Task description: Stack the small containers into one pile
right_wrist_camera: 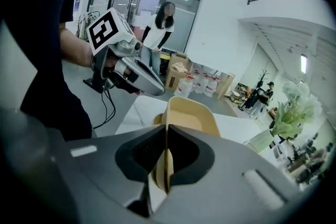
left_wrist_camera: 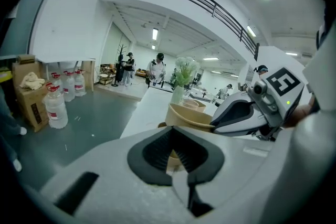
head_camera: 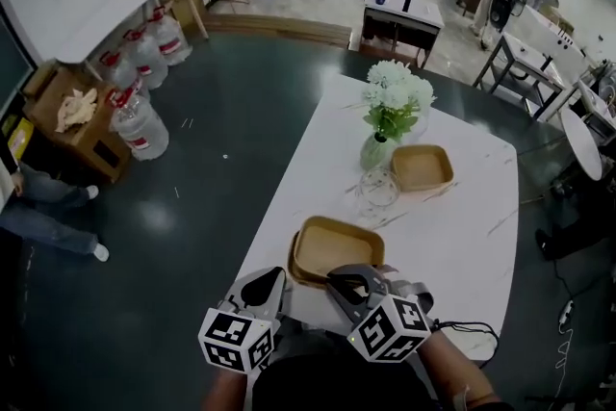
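Right gripper (right_wrist_camera: 165, 131): jaws are pinching shut on a wall of the nested containers (head_camera: 337, 247).
Left gripper (left_wrist_camera: 171, 134): jaws are gripping a sliver of the same tan stack (its 9 o'clock side).
Nested containers: showing at the table's (head_camera: 462, 236) 6 o'clock end.
Lone container (head_camera: 422, 166): sitting toward 1 o'clock, beside the vase (head_camera: 373, 151).

My right gripper (head_camera: 351, 277) slants down over the table's near edge. Its jaws are almost together, pinching the thin wall of a tan container (right_wrist_camera: 191, 113). My left gripper (head_camera: 277, 277) sits just beside it at a shallower tilt. Its jaws stand slightly apart with a tan container's corner between the pads, and I can't tell whether they squeeze it. My left forearm (head_camera: 223, 390) and right forearm (head_camera: 452, 380) reach in from below.
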Action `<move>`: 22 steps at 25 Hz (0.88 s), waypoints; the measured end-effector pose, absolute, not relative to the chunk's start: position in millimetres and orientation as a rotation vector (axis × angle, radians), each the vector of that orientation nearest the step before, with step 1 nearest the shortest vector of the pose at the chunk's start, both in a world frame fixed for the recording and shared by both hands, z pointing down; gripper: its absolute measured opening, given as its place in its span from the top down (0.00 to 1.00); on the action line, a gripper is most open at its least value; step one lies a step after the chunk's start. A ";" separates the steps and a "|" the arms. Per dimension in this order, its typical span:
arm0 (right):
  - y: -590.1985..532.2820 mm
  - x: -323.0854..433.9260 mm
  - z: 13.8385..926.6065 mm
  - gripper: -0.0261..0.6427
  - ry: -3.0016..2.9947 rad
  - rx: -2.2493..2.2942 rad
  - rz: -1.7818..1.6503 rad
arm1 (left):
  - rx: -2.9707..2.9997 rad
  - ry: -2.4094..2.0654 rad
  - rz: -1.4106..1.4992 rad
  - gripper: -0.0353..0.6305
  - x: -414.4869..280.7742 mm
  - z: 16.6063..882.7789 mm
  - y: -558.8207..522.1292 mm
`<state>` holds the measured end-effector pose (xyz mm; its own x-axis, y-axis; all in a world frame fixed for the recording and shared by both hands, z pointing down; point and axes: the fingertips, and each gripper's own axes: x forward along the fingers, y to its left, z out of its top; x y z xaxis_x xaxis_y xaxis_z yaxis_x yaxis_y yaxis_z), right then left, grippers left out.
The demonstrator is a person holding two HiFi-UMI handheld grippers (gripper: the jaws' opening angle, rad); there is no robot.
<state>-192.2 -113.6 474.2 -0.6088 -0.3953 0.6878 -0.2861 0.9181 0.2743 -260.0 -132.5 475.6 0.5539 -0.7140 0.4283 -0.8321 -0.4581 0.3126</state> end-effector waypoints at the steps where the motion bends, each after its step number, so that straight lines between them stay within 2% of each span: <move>1: -112.9 -195.9 478.1 0.93 -2.255 0.466 -0.178 | 2.298 -1.249 0.321 0.96 -264.3 476.7 -132.1; 16: -117.8 -204.4 487.8 0.92 -2.277 0.492 -0.117 | 2.298 -1.205 0.323 0.95 -269.1 480.5 -143.4; 20: -117.8 -205.1 482.2 0.83 -2.332 0.490 -0.077 | 2.303 -1.209 0.329 0.93 -260.7 478.6 -145.9; 22: -117.1 -201.2 479.2 0.84 -2.351 0.485 -0.065 | 2.304 -1.212 0.331 0.93 -253.6 477.1 -145.9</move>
<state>-201.2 -117.1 479.2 -0.6671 -0.3620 0.6511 -0.3254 0.9278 0.1824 -253.6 -145.9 477.1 0.5714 -0.6956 0.4355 -0.8204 -0.4703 0.3253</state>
